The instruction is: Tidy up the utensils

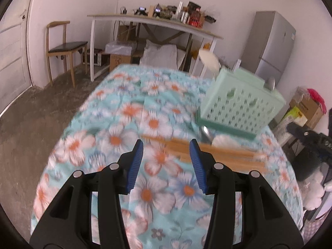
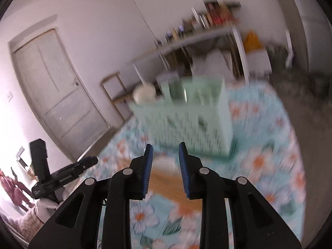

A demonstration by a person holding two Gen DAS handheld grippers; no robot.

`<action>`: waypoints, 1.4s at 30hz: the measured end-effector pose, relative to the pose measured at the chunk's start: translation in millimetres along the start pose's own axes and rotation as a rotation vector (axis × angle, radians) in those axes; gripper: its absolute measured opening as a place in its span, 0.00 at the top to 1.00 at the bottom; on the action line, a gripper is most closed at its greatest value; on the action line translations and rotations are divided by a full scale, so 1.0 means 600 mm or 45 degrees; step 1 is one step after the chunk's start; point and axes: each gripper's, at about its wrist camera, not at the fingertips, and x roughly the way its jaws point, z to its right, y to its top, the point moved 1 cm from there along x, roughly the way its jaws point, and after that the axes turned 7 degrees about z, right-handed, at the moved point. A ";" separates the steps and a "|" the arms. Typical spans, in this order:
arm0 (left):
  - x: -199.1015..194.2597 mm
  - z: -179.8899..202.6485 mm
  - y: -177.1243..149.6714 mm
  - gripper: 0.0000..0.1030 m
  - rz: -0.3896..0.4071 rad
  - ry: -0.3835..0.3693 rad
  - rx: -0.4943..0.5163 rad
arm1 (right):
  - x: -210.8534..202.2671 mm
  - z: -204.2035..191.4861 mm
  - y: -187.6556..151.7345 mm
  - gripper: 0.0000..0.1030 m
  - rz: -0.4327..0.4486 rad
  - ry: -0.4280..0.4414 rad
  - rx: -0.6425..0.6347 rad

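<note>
White walls stand behind a table [image 1: 132,95] covered with a blue cloth full of white and orange flowers. From the left wrist view, a pale green basket [image 1: 240,105] with small holes stands at about 2 o'clock on the table. A white spoon [image 1: 208,59] sticks up out of its far corner, and the tip of a grey metal one [image 1: 270,83] peeks over its rim, mostly hidden. Just in front of the basket lie wooden chopsticks [image 1: 217,151] in a loose bunch, blurry, so they cannot be counted. A shiny spoon [image 1: 205,133] and something white [image 1: 225,141] lie between the chopsticks and the basket, hard to make out. The left gripper [image 1: 167,154] has its blue pads apart, about halfway wide, with nothing between them; its right pad covers part of the chopsticks. The right gripper [image 2: 165,157] shows in the right wrist view, where nearly everything is smeared. Its pads stand a little apart, a narrow gap, and hold nothing. Past them at 12 o'clock is the basket again, fuzzy, and below the pads is an orange-brown wooden smear that is likely the chopsticks. The back shelf's things are too blurred to tell.
</note>
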 end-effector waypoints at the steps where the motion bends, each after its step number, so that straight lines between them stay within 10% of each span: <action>1: 0.003 0.000 -0.011 0.57 -0.022 -0.004 -0.007 | 0.014 0.000 -0.011 0.75 -0.033 0.000 0.015; 21: 0.043 -0.030 -0.073 0.57 -0.123 -0.062 -0.129 | 0.170 -0.013 -0.051 0.75 -0.273 0.020 0.027; 42: 0.008 -0.028 -0.035 0.57 -0.010 -0.136 -0.161 | 0.156 -0.040 -0.091 0.75 -0.380 0.147 0.051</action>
